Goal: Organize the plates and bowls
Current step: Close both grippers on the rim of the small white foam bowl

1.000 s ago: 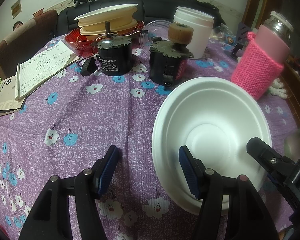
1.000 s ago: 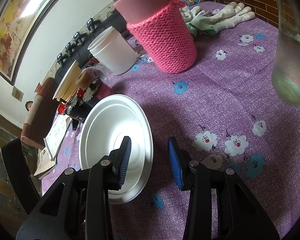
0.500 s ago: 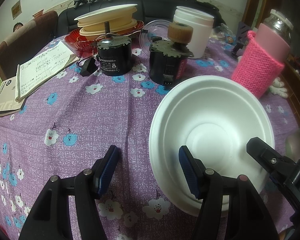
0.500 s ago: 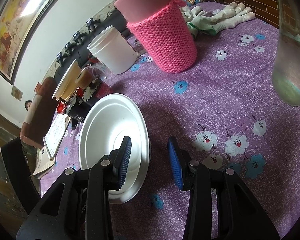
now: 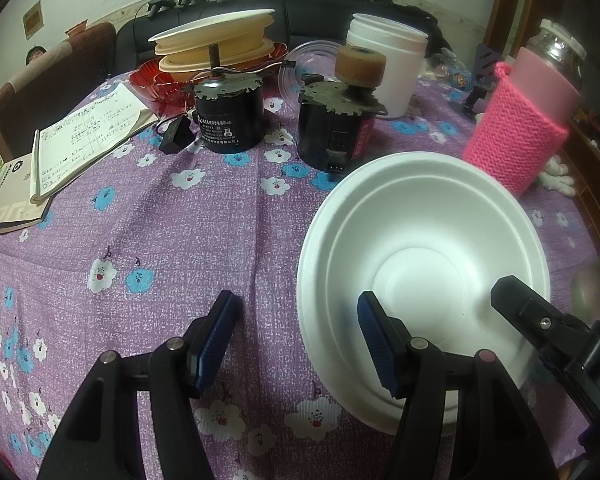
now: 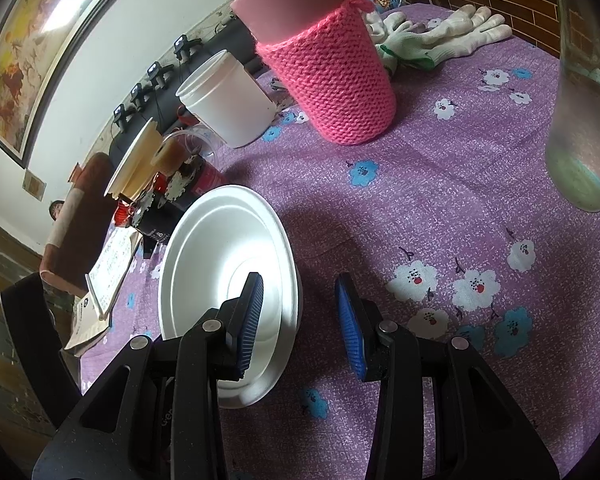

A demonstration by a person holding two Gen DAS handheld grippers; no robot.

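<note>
A white foam bowl (image 5: 420, 264) sits on the purple flowered tablecloth (image 5: 172, 240); it also shows in the right wrist view (image 6: 224, 256). My left gripper (image 5: 296, 336) is open, its right finger inside the bowl and its left finger outside, straddling the near left rim. My right gripper (image 6: 300, 312) is open, straddling the bowl's right rim. A stack of cream plates and bowls (image 5: 216, 46) rests in a red dish (image 5: 156, 84) at the back.
Two black motors (image 5: 230, 116) (image 5: 336, 132), a white tub (image 5: 388, 60), a pink knit-sleeved bottle (image 5: 528, 120), a notebook (image 5: 80, 140), white gloves (image 6: 440, 36) and a glass (image 6: 584, 100) stand around the bowl.
The bowl has shifted slightly left and its right side has lifted a little. Both grippers have stayed open around its rim.
</note>
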